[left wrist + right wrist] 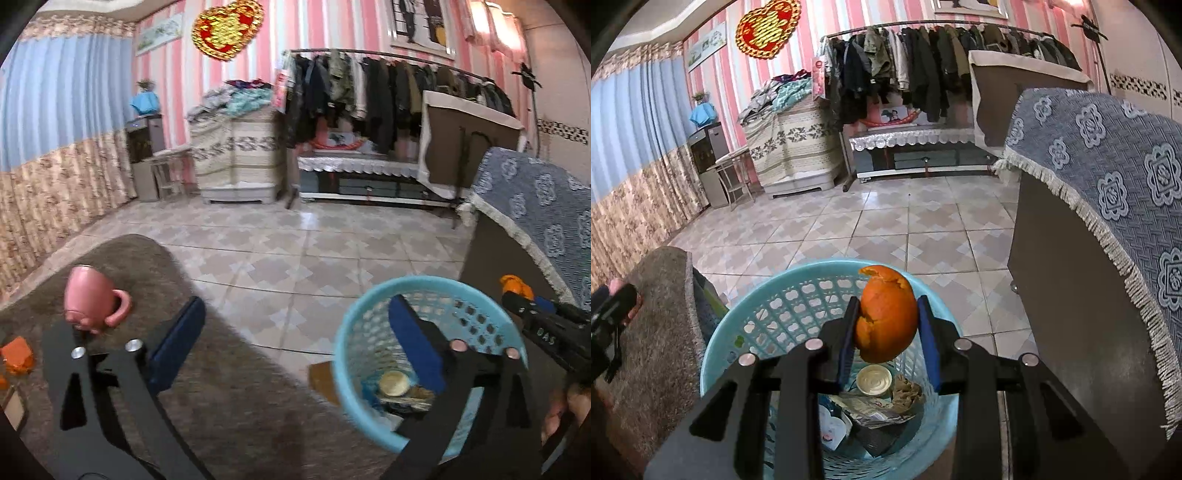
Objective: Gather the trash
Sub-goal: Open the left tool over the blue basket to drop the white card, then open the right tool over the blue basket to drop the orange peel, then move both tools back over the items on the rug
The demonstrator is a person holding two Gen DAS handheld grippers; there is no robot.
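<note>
- One large piece of orange peel (886,325) is pinched between the two blue pads of the right gripper (888,339), directly above the open mouth of the single blue basket (738,328).
- The right gripper's jaws are narrowed onto the peel, both pads touching its sides; its curled top edge rises above the fingertips.
- In the left wrist view the same peel (515,286) shows only as a small orange patch at the tip of the right gripper, beside the basket (354,325).
- Inside the basket lie one round cream lid (874,380), one crumpled brown scrap (907,393), and wrappers (871,413) whose number is hard to make out.
- The left gripper (295,332) has its jaws spread wide and holds nothing; one pad (181,339) is over the brown table cover (229,406), the other over the basket.
- One pink mug (92,302) stands upside down on that cover, near the left pad but apart from it.
- Orange bits (16,356) lie at the left frame edge, cut off; whether they are peel or something else, I cannot tell.
- A patterned blue cloth (1108,166) with a fringe drapes the furniture just right of the basket.
- The basket stands on a tiled floor (886,221); its base is hidden.
</note>
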